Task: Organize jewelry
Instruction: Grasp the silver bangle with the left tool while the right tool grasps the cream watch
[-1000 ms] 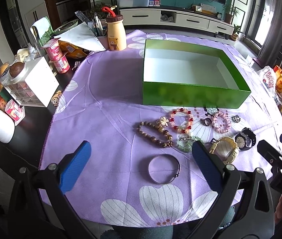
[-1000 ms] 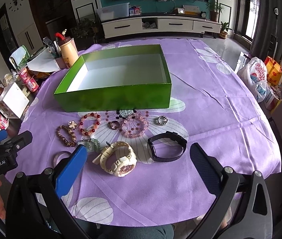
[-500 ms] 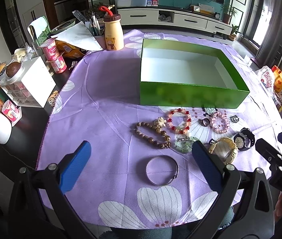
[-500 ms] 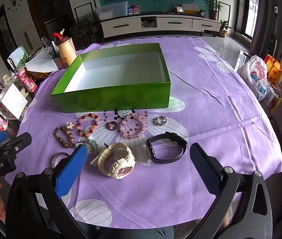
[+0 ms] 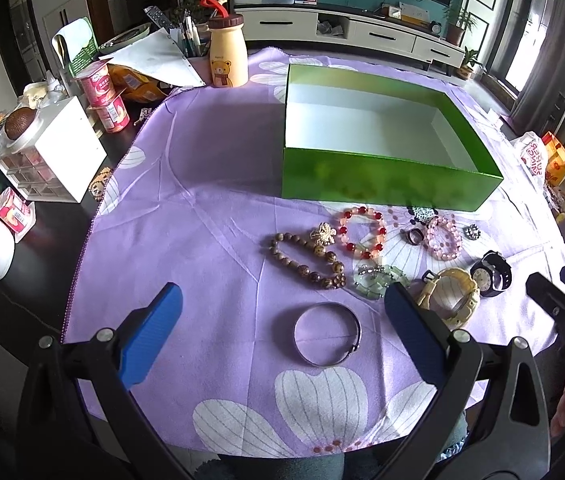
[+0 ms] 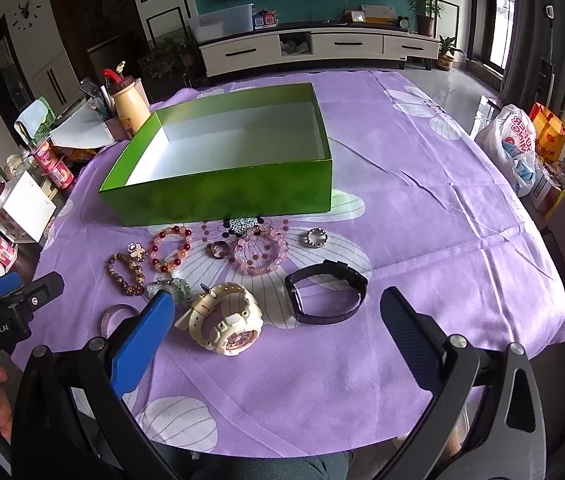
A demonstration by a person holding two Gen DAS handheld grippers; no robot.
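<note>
**Purple cloth, empty green box, jewelry waiting in a tight cluster**

Purple fabric printed with white flowers covers the table (image 6: pixel 422 208). On it sits a green box (image 6: pixel 218 196), shallow and open-topped, white inside, with nothing in it. Every piece of jewelry lies on the cloth just in front of the box's near wall, so the sorting appears not yet begun.

Both grippers hang above the near edge of the table, jaws spread wide and holding nothing. The left gripper (image 5: pixel 278 334) frames a plain silver bangle (image 5: pixel 327 334), which lies flat on the cloth. The right gripper (image 6: pixel 278 328) frames a cream watch (image 6: pixel 224 320) and a black watch (image 6: pixel 326 294).

The likely trouble is crowding. A brown bead bracelet (image 5: pixel 308 258) touches a small gold flower charm (image 5: pixel 323 235), which sits against a red and pink bead bracelet (image 5: pixel 362 232). A pale green jade bracelet (image 5: pixel 378 278) lies just beside the cream watch. Closing on one piece could drag or snag its neighbour. The bangle is thin, smooth metal lying flat, so the pads may slide off it or pinch the loose cloth instead, tugging everything resting on it.

Nearer the box lie a pink bead bracelet (image 6: pixel 260 254), a dark ring (image 6: pixel 219 249) and a sparkly silver ring (image 6: pixel 317 237). The rings are small and low, and look the hardest to grip.
</note>
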